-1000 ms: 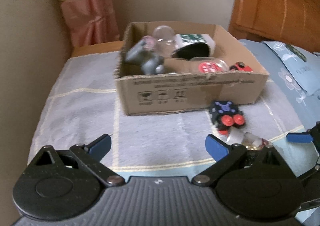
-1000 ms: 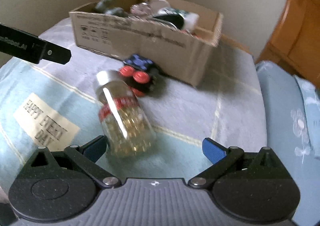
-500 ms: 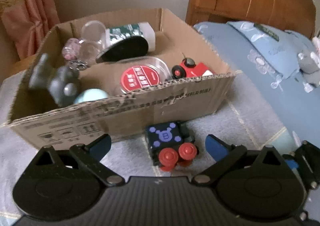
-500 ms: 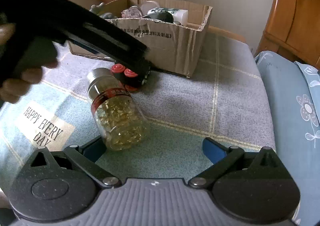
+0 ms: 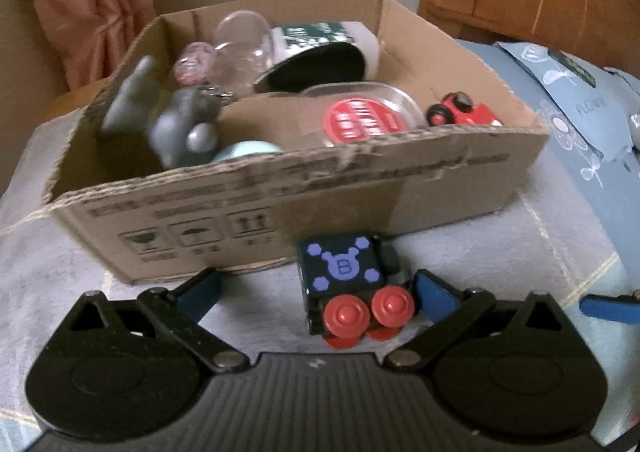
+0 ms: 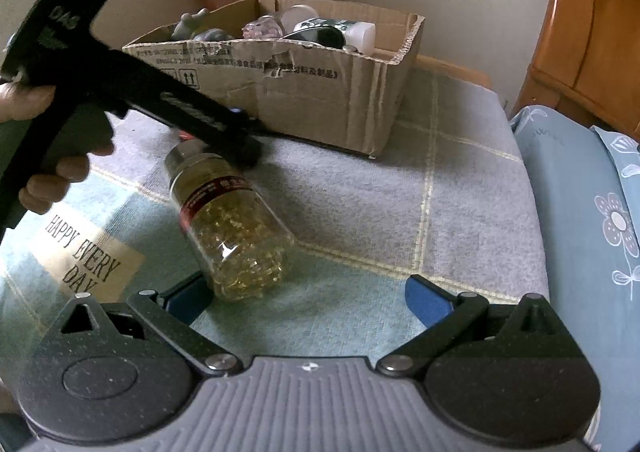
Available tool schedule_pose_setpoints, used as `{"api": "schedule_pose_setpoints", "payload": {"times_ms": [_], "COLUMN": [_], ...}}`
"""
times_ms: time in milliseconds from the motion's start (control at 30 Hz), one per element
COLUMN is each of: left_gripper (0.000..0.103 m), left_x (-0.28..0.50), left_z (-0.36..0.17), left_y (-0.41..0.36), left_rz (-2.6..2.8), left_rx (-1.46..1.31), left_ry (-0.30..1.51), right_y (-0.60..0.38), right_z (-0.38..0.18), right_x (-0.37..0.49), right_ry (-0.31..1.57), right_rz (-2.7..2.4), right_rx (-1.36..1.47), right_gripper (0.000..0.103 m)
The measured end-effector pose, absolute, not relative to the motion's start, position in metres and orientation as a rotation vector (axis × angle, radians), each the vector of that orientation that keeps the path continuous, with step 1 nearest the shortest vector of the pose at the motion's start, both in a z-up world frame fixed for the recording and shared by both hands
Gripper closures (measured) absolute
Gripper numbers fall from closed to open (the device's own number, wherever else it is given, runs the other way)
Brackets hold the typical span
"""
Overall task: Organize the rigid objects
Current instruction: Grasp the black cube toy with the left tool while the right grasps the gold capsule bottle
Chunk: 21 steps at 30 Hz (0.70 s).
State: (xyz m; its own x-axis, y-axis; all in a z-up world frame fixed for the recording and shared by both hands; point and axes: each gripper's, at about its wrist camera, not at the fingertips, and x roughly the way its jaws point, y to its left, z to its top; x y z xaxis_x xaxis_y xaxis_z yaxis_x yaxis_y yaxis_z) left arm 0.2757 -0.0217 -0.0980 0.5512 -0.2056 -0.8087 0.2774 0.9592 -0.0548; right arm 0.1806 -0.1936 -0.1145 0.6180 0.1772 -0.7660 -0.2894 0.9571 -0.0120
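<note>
Between the spread left gripper (image 5: pixel 316 288) fingers — black toy block (image 5: pixel 352 288) on the blanket (image 6: pixel 460 212) | right gripper (image 6: pixel 306 292) spread too, capsule bottle (image 6: pixel 228 224) lying beside its left finger | beyond — full cardboard box (image 5: pixel 360 192) blocking the way.

Black toy cube (image 5: pixel 340 266) – purple hexagons, red knobs – beside brown cardboard box (image 5: pixel 400 188)
</note>
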Motion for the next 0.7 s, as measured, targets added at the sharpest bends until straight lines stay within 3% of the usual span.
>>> {"api": "schedule_pose_setpoints", "payload": {"times_ms": [700], "left_gripper": [0.001], "left_x": [0.256], "left_z": [-0.102], "left_y": [0.034], "left_rz": [-0.165], "left_rx": [0.08], "left_ry": [0.943], "right_y": [-0.193], "right_z": [-0.111], "right_x": [0.199], "right_ry": [0.916], "right_rz": [0.292], "right_rx": [-0.144], "right_gripper": [0.0]}}
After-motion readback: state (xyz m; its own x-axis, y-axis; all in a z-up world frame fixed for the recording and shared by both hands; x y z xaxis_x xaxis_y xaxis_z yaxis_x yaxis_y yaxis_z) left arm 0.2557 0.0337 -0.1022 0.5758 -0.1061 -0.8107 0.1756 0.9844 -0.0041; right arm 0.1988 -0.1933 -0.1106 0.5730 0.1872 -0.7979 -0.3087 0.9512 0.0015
